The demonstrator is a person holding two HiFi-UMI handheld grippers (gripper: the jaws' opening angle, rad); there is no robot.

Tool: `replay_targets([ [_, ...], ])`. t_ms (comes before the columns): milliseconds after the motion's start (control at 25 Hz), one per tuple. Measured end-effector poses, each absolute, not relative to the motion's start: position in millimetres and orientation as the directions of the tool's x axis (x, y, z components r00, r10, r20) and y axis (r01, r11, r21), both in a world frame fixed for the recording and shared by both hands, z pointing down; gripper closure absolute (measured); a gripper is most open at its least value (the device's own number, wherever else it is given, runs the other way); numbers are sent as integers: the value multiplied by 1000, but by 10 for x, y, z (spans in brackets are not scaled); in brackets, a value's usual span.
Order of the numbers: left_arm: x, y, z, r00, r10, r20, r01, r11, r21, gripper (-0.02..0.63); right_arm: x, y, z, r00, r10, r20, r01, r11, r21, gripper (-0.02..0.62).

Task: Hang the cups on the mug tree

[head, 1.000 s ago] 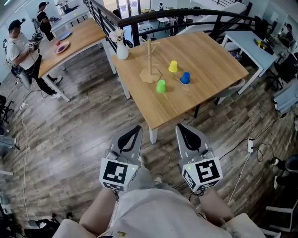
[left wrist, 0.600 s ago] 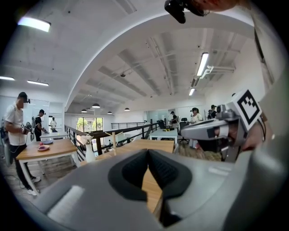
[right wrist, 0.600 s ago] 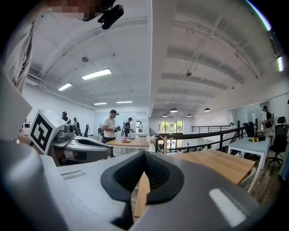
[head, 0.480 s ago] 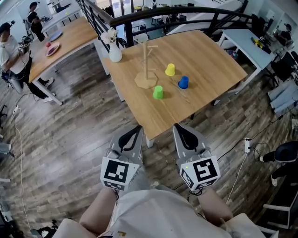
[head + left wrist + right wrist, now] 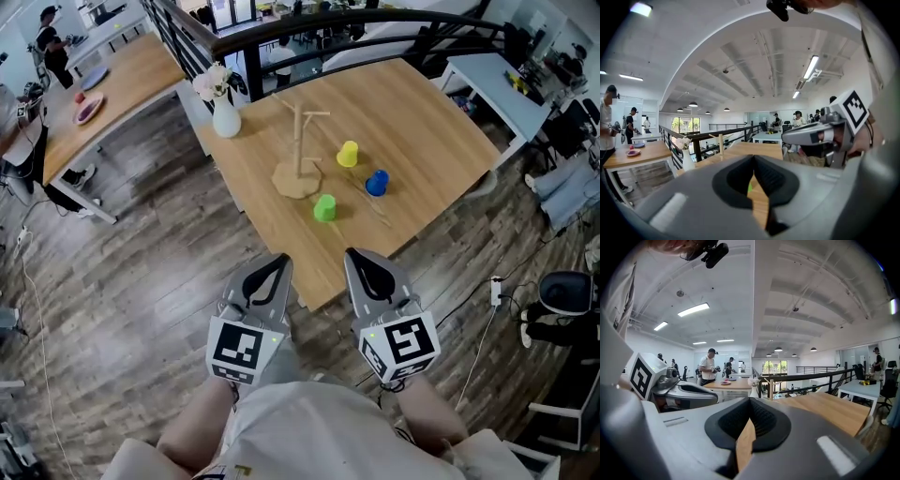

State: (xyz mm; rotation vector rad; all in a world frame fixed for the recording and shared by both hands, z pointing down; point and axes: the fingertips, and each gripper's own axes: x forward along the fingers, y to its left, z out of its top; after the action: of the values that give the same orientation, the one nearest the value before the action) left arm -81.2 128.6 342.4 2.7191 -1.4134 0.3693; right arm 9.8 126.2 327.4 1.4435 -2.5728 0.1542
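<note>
Three cups stand on the table (image 5: 412, 103) around the mug tree (image 5: 300, 150) in the head view: the yellow cup (image 5: 348, 154) just right of it, the blue cup (image 5: 377, 182) farther right, and the green cup (image 5: 324, 207) in front of its base. The left gripper (image 5: 265, 286) and right gripper (image 5: 368, 275) hover well short of the tree. In the left gripper view the jaws are pressed together with nothing between them. In the right gripper view the jaws are likewise closed and empty.
</note>
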Motion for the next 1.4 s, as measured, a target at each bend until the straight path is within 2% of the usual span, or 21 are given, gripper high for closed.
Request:
replay_targets([
  [320,-1080,571,3447,615,-750,244,-766,-642,-43,604,-268,591,3265,-465,-852,241,-877,480,4,595],
  [680,-1196,166,3526,666,-703,251,-719,-694,-35,604,-375,204,3369,-409,-873,265,-906,424,-3,595],
  [1400,-1002,-180,3629,638,-715,286,-742,-670,-21,604,-104,-159,3650,-427,-847,317,-901,427,-74,595],
])
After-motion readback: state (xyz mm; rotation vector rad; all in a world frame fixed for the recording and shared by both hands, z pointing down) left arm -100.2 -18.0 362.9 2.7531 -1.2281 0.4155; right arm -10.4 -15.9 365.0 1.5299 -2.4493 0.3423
